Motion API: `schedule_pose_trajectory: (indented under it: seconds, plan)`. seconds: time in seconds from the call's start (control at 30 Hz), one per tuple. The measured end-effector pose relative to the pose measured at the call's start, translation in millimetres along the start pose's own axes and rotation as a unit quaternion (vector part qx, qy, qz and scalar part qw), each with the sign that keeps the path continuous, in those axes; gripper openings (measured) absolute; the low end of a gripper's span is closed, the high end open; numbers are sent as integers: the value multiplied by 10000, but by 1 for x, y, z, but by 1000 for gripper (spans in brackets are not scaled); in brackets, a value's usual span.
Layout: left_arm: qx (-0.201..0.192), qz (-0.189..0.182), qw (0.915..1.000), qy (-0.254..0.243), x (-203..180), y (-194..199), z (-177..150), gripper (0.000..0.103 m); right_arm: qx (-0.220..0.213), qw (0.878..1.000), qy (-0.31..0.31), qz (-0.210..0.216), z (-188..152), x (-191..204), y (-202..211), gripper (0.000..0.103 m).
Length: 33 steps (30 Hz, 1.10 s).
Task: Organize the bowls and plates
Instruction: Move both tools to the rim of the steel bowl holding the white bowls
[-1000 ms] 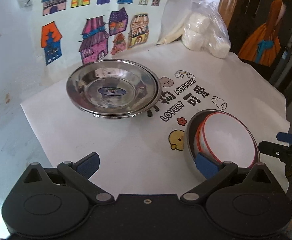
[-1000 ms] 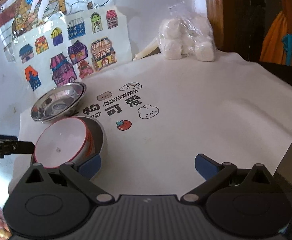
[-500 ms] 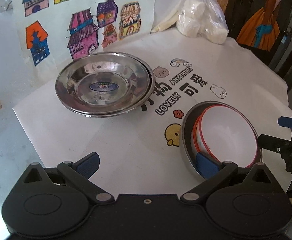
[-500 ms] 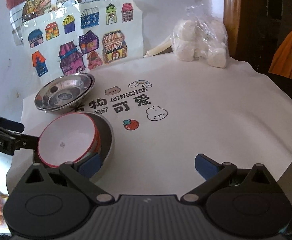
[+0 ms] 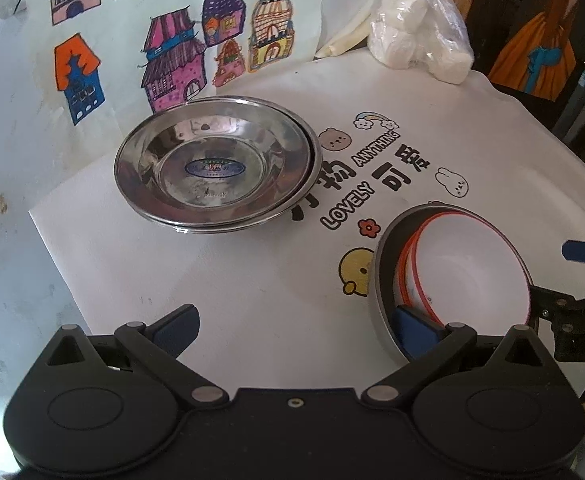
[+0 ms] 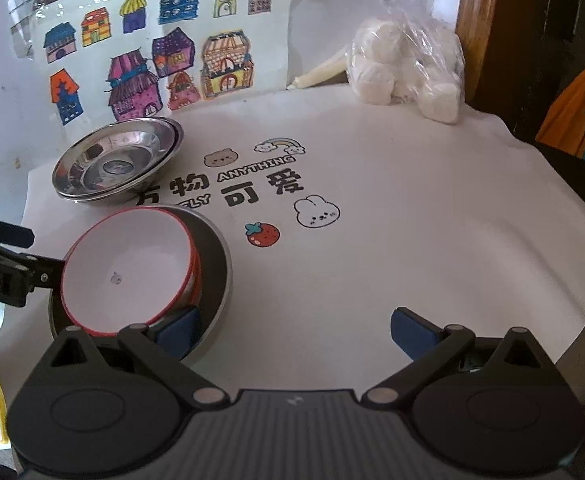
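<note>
The white bowls (image 5: 468, 268) with red rims sat nested inside a grey bowl (image 5: 384, 280) near the front edge of the worktop (image 5: 252, 280), on its white printed cloth (image 6: 372, 240). Behind them, towards the wall, a stack of steel plates (image 5: 216, 164) lay flat on the same cloth — well apart from both tools.

The left tool (image 5: 296, 324) was low over the cloth with its jaws spread wide, gripping nothing. Its right fingertip (image 5: 412, 324) reached just over the near rim of the grey bowl, beside the white bowls; whether it touched them could not be told. Its left fingertip (image 5: 176, 324) was over bare cloth.

The right tool (image 6: 296, 324) mirrored it from the other side, jaws likewise spread and empty. Its left fingertip (image 6: 178, 326) lay at the near rim of the grey bowl (image 6: 216, 268), just under the edge of the white bowls (image 6: 128, 272), and its right fingertip (image 6: 412, 328) was over open cloth. Each tool showed at the edge of the other's view, close against the bowl stack, so the bowls lay between the two.

At the back of the worktop a clear bag of white lumps (image 6: 404, 68) rested near a wooden frame, and a sheet of coloured house drawings (image 5: 172, 40) leaned on the wall behind the plates.
</note>
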<state>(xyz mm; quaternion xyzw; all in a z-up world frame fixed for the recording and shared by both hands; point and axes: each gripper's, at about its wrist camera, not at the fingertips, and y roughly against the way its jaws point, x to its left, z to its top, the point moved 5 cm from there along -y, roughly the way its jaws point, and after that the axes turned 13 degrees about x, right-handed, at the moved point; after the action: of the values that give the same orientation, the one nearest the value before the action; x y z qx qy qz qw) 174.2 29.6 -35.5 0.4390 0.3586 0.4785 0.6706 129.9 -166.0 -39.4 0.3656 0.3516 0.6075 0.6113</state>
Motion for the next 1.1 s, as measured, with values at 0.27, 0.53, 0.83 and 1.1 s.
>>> schedule_pose_trajectory:
  seconds: [0.27,0.53,0.83,1.1]
  plan:
    - [198,79,9996,199,-1,-10,4,102,286,9993,-204,-120,3,0,-5,103]
    - [305,-81,9984,475,4,-16,3,102,1268,9859,-953,535,3,-11,-29,103]
    - [343,-150,9979,534,4,-19,4,102,1134,9853,-1000,798,0,-8,-25,88]
    - [322,-293,9977,510,2,-17,6,91,1034,9860,-917,931,3,-1,-21,73]
